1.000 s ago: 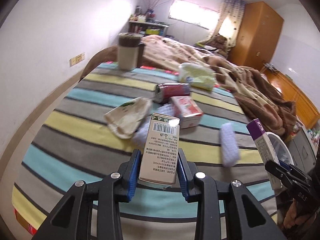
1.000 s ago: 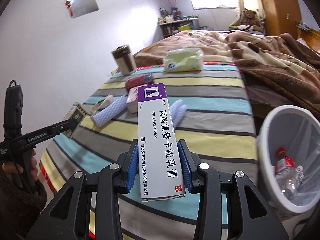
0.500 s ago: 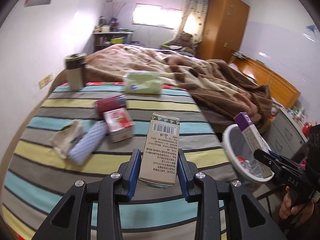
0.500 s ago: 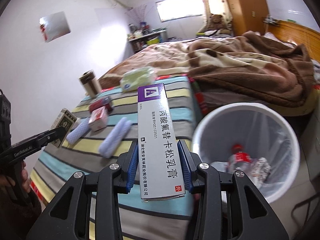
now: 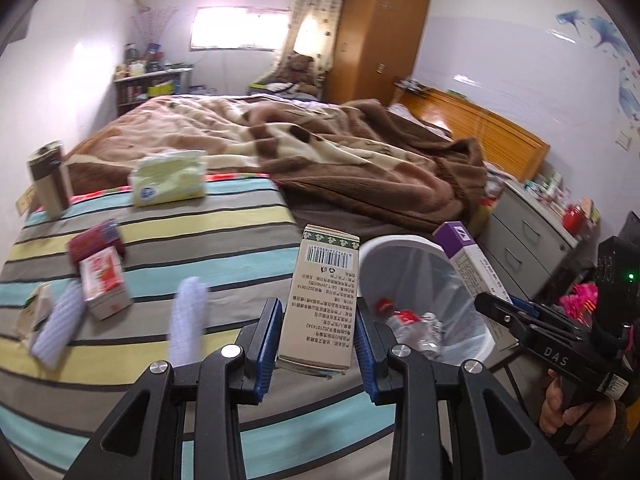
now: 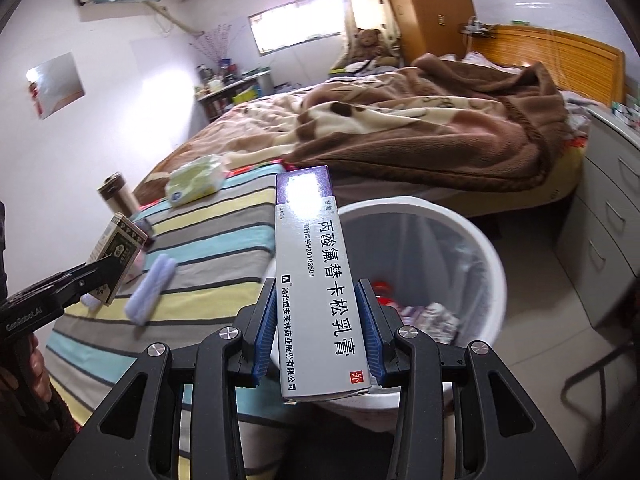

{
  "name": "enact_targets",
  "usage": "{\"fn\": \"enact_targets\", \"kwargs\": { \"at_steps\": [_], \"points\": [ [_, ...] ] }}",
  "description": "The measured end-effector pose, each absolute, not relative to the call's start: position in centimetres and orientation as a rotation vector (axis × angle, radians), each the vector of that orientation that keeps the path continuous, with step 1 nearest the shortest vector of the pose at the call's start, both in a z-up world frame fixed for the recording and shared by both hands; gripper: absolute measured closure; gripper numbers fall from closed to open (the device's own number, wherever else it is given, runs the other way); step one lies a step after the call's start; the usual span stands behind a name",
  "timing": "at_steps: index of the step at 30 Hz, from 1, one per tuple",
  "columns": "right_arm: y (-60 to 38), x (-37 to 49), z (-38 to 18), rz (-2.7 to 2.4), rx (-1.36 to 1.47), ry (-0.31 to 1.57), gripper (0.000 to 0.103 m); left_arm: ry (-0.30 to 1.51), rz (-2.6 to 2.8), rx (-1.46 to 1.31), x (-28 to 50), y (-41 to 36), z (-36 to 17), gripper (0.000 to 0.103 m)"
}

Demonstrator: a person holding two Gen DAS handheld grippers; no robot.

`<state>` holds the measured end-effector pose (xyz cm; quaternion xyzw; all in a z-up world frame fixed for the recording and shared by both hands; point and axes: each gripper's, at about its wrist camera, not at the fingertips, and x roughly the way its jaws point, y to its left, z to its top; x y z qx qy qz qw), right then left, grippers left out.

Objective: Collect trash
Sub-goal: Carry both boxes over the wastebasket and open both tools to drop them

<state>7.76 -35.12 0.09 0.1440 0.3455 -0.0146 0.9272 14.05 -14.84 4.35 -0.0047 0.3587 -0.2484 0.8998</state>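
Progress: partly done. The bin (image 6: 472,240) beside the bed (image 5: 224,224) already holds a bottle (image 5: 404,316) and crumpled wrappers, and 2 more boxes are lifted off the bed but not yet dropped.
Left on the bed: a red box (image 5: 102,280), a dark red can (image 5: 94,240), 2 pale rolls (image 5: 186,312), a crumpled wrapper (image 5: 34,308) at the near left edge, a green tissue pack (image 5: 170,178) and a brown flask (image 5: 48,184). Which of the last 2 count as trash I cannot tell.
Left gripper (image 5: 316,344): pinching a tan box (image 5: 320,300) upright by its lower half, blue pads pressed on both sides. It hangs over the bed edge, just left of the bin rim, not yet over the opening.
Right gripper (image 6: 320,332): pinching a long purple-topped box (image 6: 316,280) upright, pads tight on its lower part. From its own camera the box stands in front of the near left rim of the bin; from the left camera it looks to be above the opening.
Judged next: carry each box fully over the bin and spread the jaws, right one likely first, then return for the items on the bed.
Risk: the tan box, let go from here, could fall on the bed edge or floor.
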Motion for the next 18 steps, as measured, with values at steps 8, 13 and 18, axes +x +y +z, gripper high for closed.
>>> {"fn": "enact_targets", "kwargs": {
  "at_steps": [8, 13, 18],
  "points": [
    [-37.9, 8.2, -1.7, -0.108, 0.319, 0.767, 0.063, 0.783, -0.595, 0.014, 15.3, -19.8, 3.2, 0.068],
    [-38.8, 8.4, -2.6, -0.127, 0.324, 0.803, 0.063, 0.824, -0.633, 0.043, 15.9, -22.7, 1.7, 0.068],
    [-39.2, 8.7, -3.2, -0.133, 0.309, 0.830, 0.063, 0.848, -0.655, 0.062, 16.3, -25.0, 0.8, 0.068]
  ]
}}
